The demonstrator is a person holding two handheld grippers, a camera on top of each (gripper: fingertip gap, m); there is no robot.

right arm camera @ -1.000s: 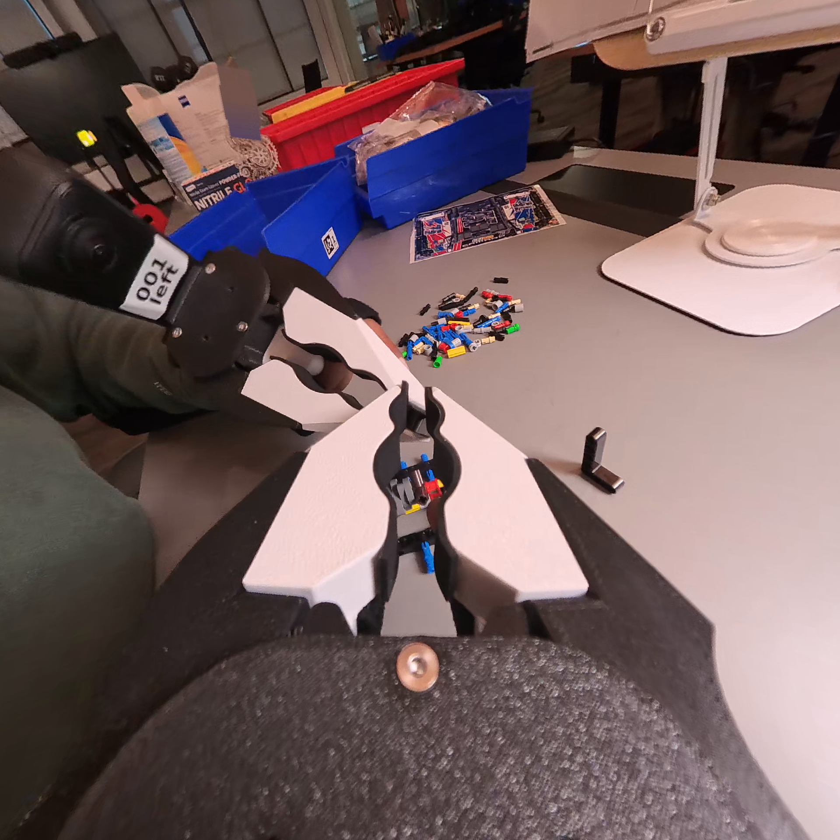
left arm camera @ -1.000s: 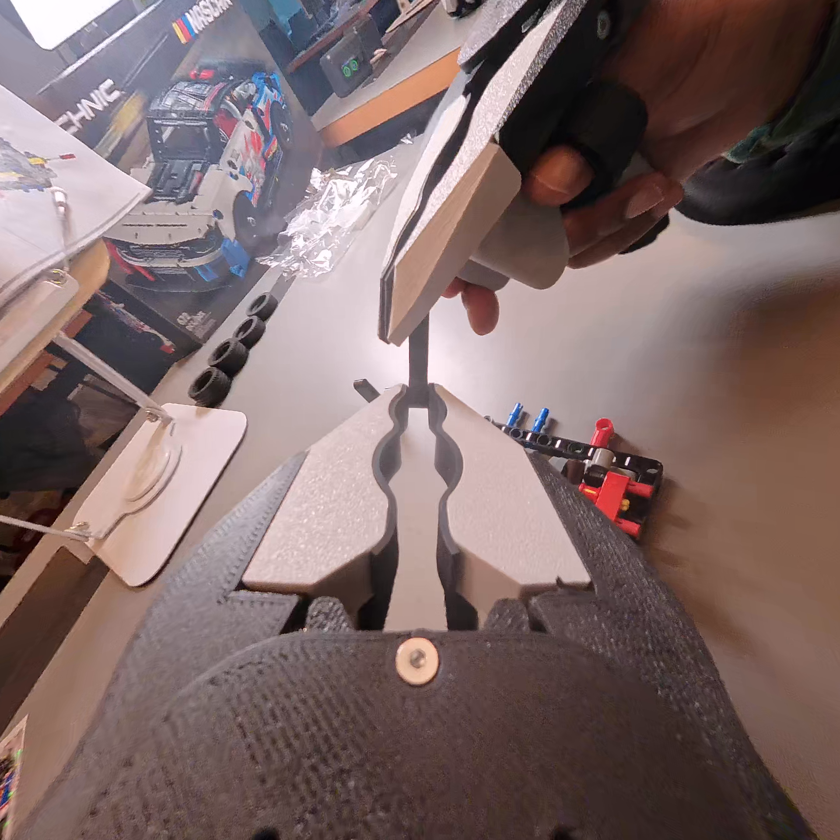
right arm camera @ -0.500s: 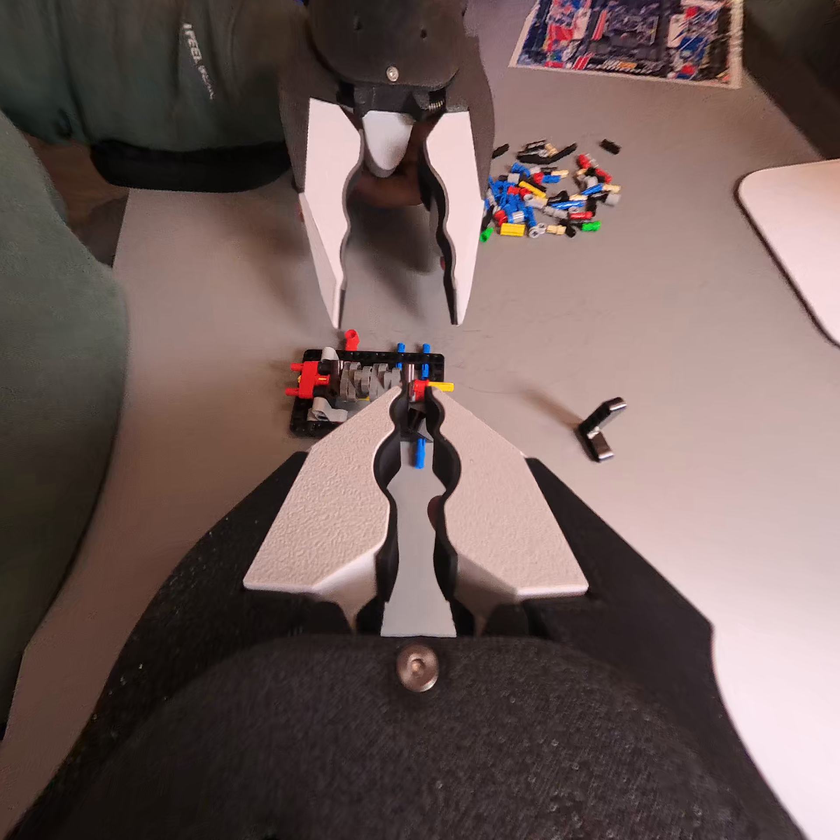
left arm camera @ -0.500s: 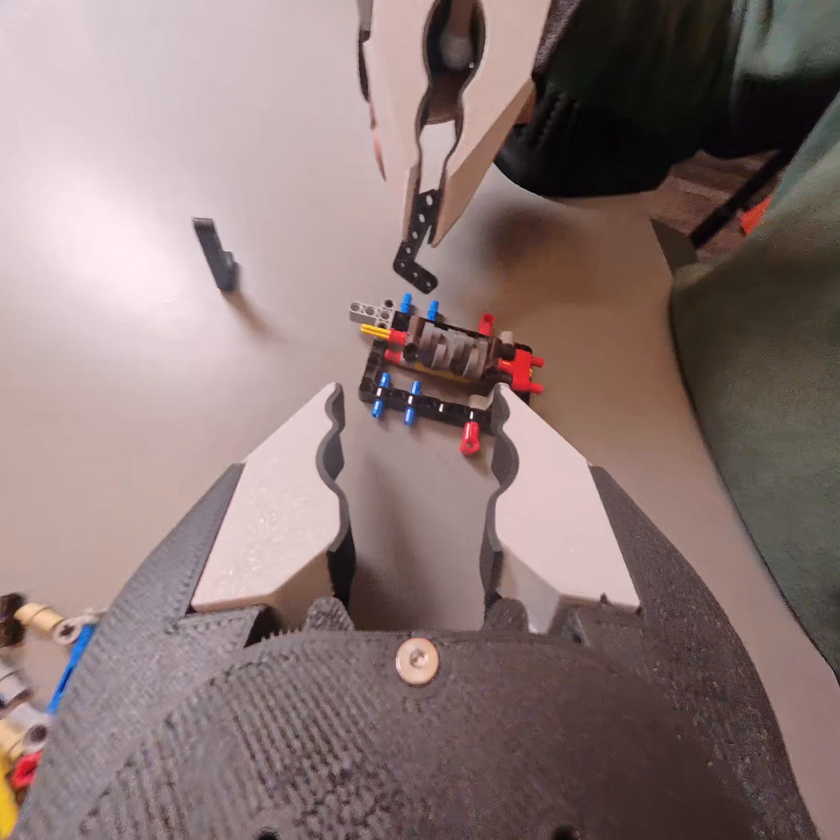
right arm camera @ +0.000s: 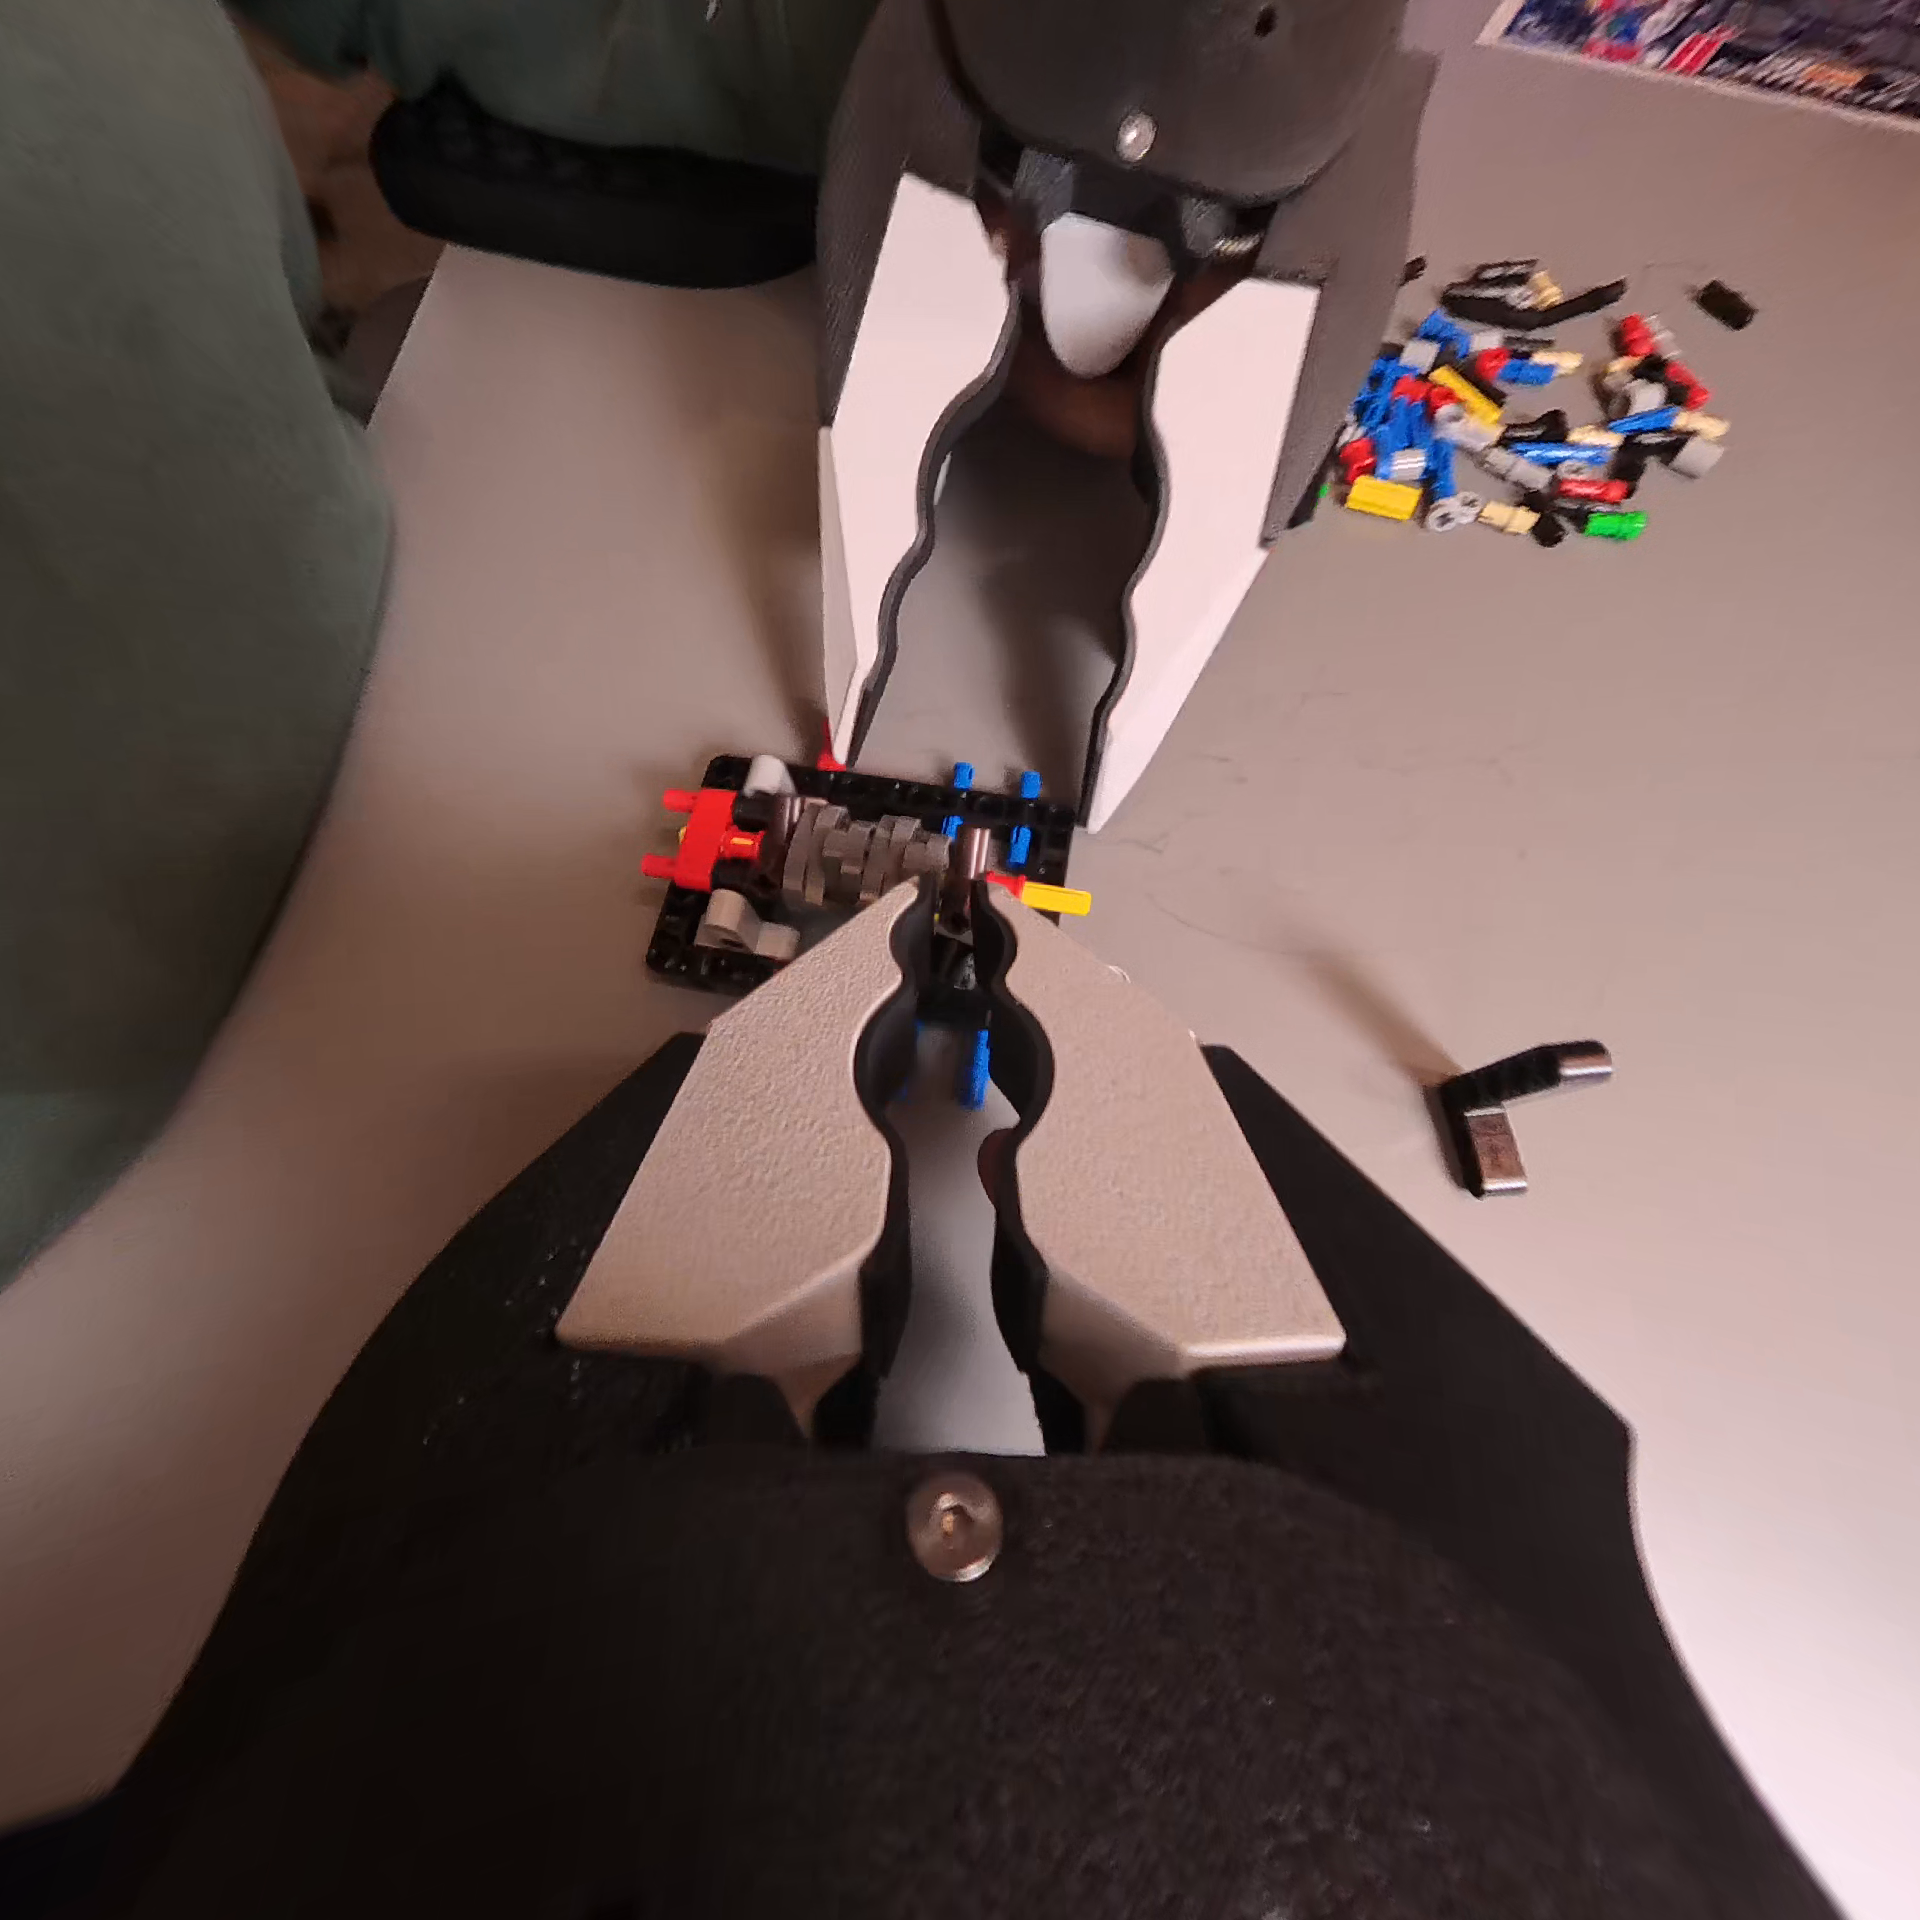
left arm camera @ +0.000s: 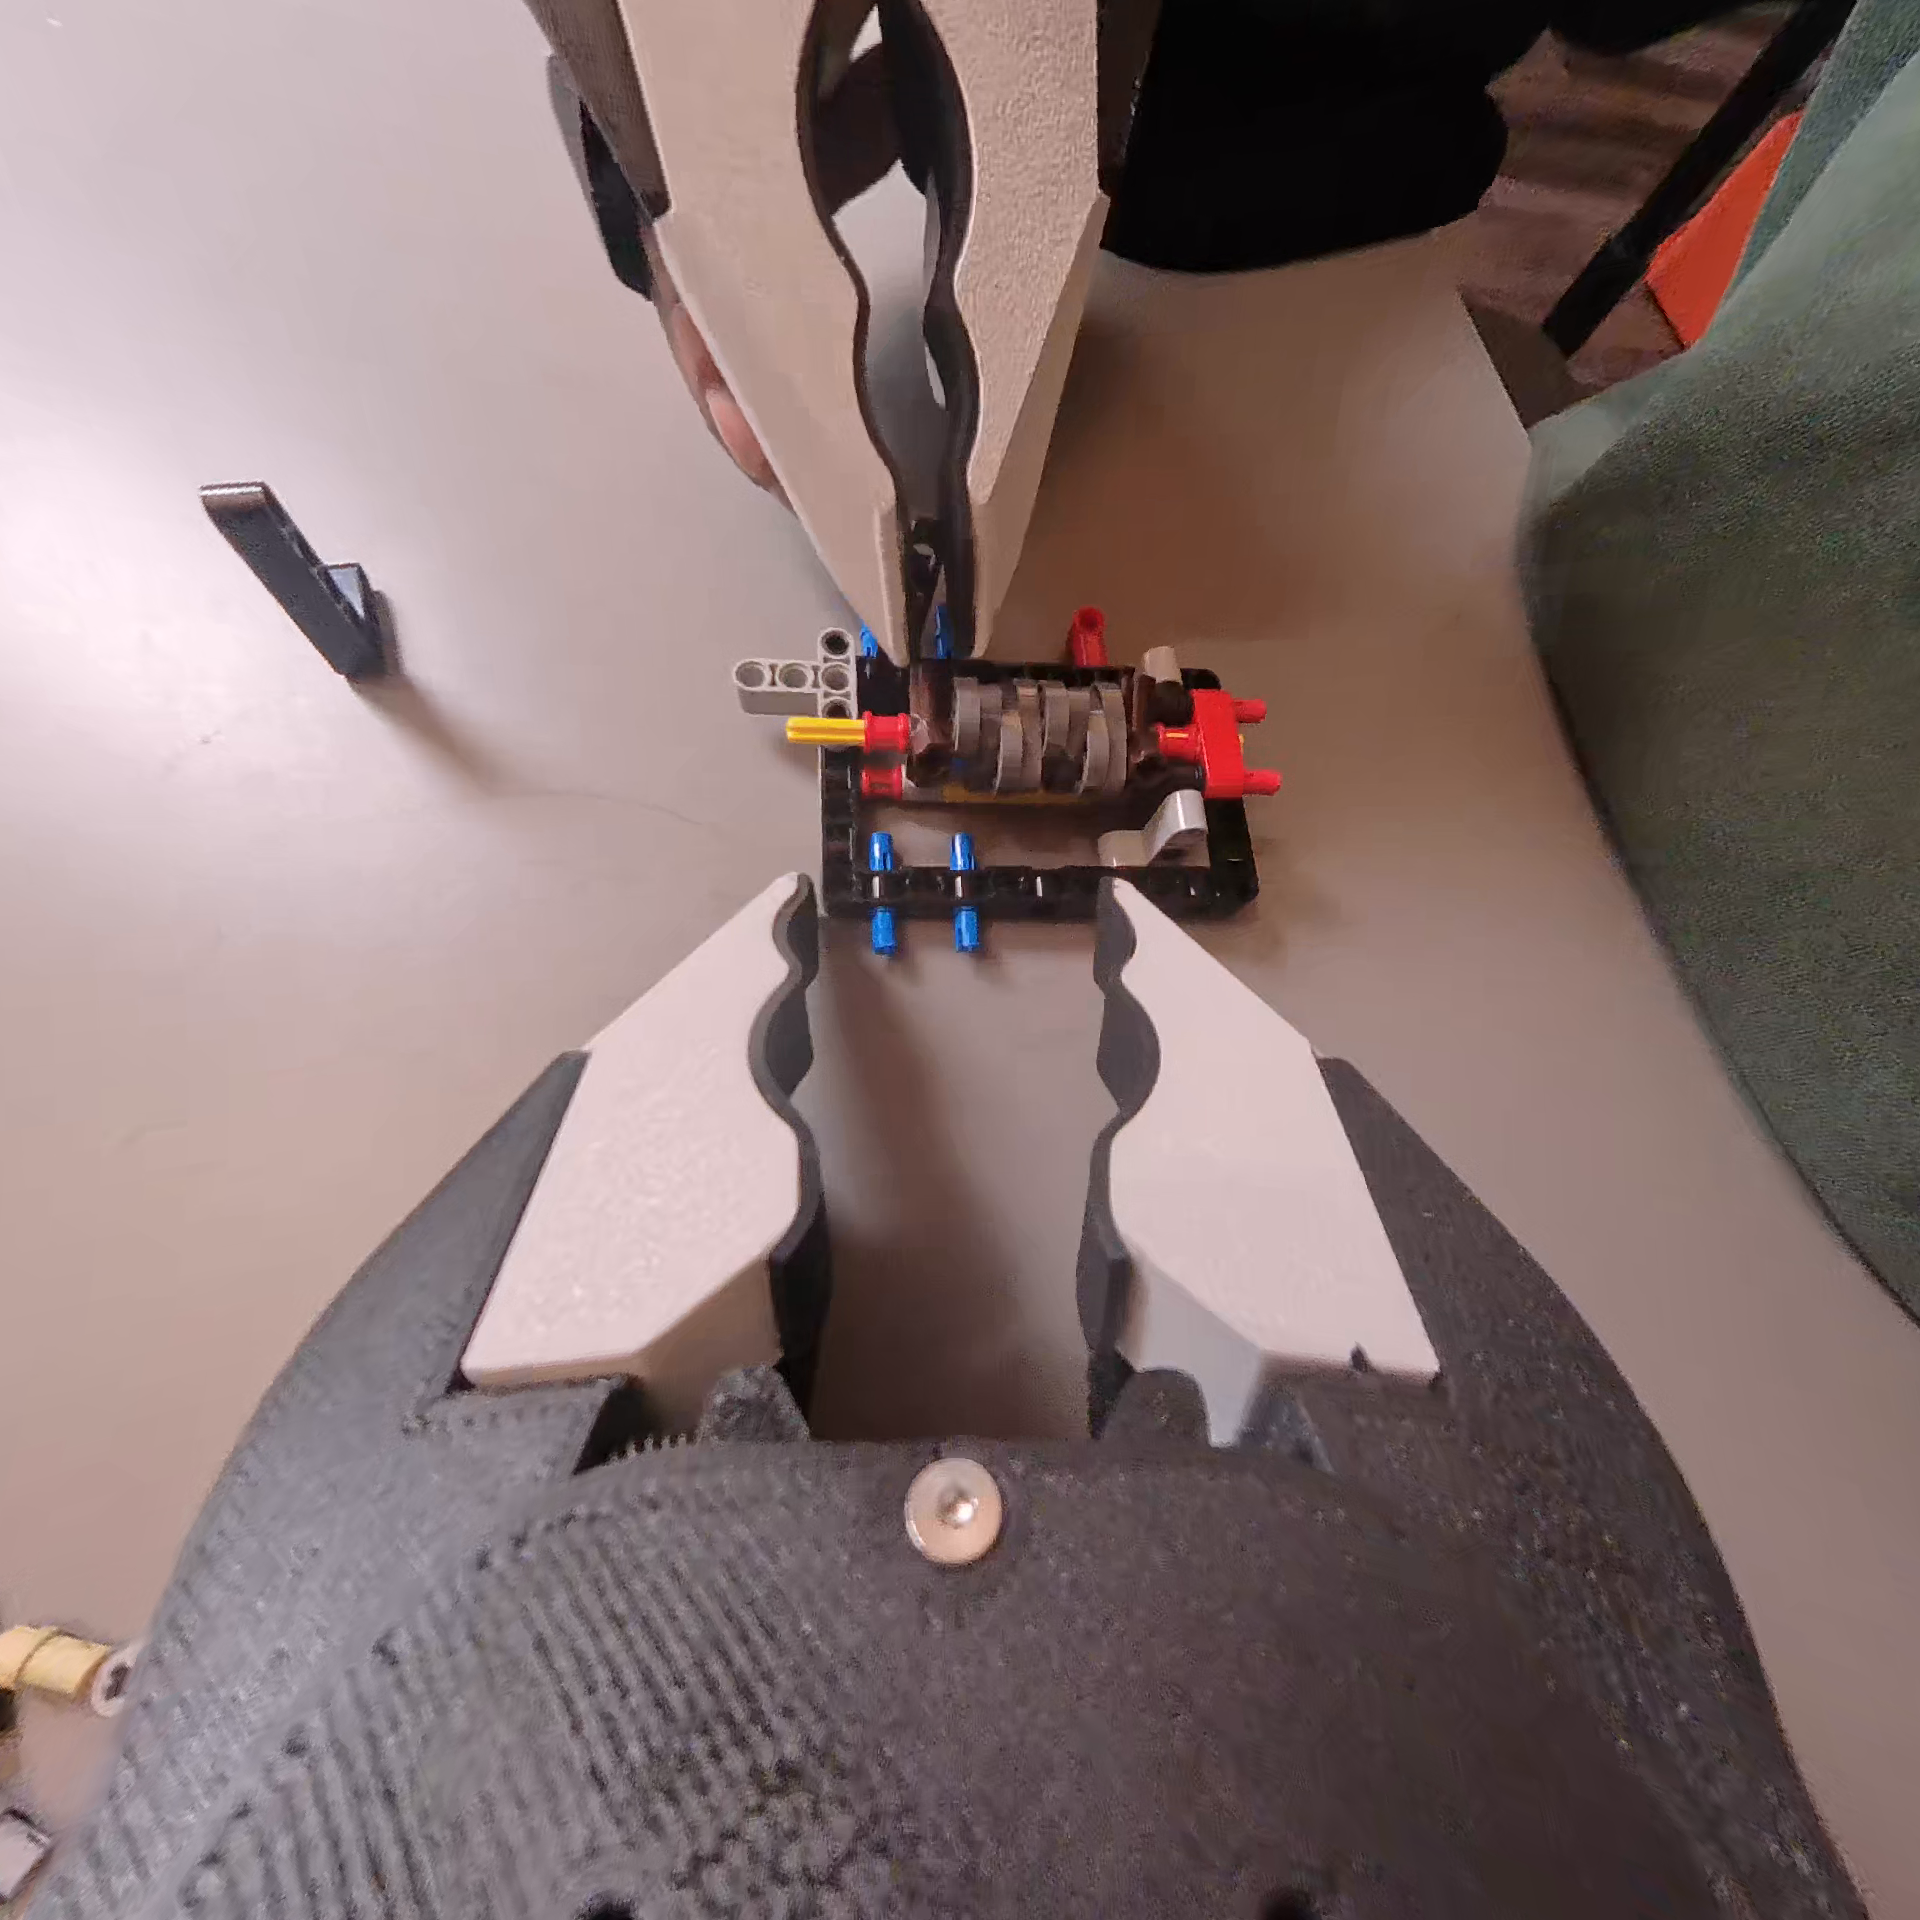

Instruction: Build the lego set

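Observation:
The lego assembly [left arm camera: 1039,769] is a black frame with grey crank pieces, red parts and blue pins, lying flat on the grey table. My right gripper [right arm camera: 951,909] is shut on a black L-shaped beam [right arm camera: 956,940] and holds it down at the frame edge by two blue pins. In the left wrist view it [left arm camera: 930,623] comes in from the top, the beam [left arm camera: 925,561] showing between its tips. My left gripper [left arm camera: 956,904] is open and empty, its tips at the opposite frame edge. It also shows in the right wrist view [right arm camera: 971,769].
A second black L-shaped beam [right arm camera: 1496,1112] lies loose on the table, also in the left wrist view [left arm camera: 301,582]. A pile of small coloured pieces [right arm camera: 1507,436] and a printed sheet [right arm camera: 1714,52] lie beyond. A person's green garment [left arm camera: 1766,727] borders the table edge. About 4 cm separates my left fingertips from my right.
The left gripper opened and swung down to face the assembly, then closed in on its edge. The right gripper has brought the black beam down from above to the frame.

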